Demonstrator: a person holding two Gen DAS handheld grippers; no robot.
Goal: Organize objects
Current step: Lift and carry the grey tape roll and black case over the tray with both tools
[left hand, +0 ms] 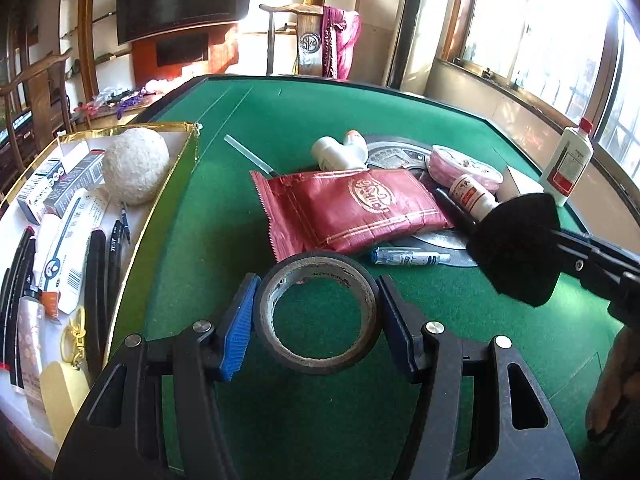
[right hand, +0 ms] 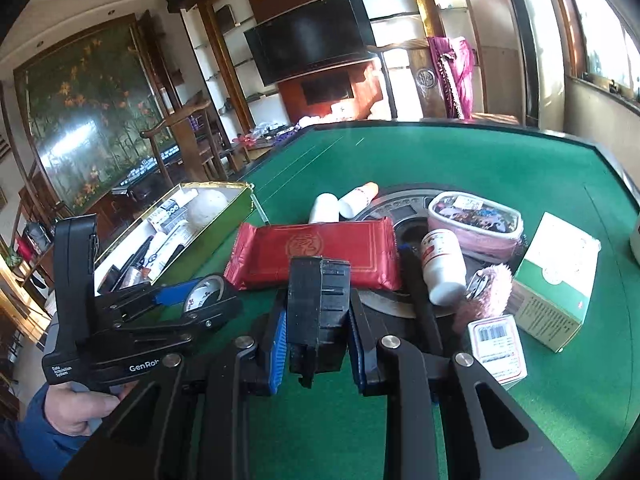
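Two angled-down claws: left claw (left hand: 316,312) grips tape roll (left hand: 316,314), right claw (right hand: 318,316) clamps black block (right hand: 318,304).

You're in somebody's living room or home game room, by the look of it. That green felt table (right hand: 480,168) with the round metal hub in the middle reads like an automatic mahjong table. Behind it there's a wall-mounted flat-screen TV (right hand: 310,36) over a reddish panel, glass shelves beside it, carved wooden armchairs (left hand: 310,40) with a magenta scarf (left hand: 340,40) draped on one, and a big floral painting (right hand: 88,120). Sunny windows (left hand: 560,40) run along the right side.
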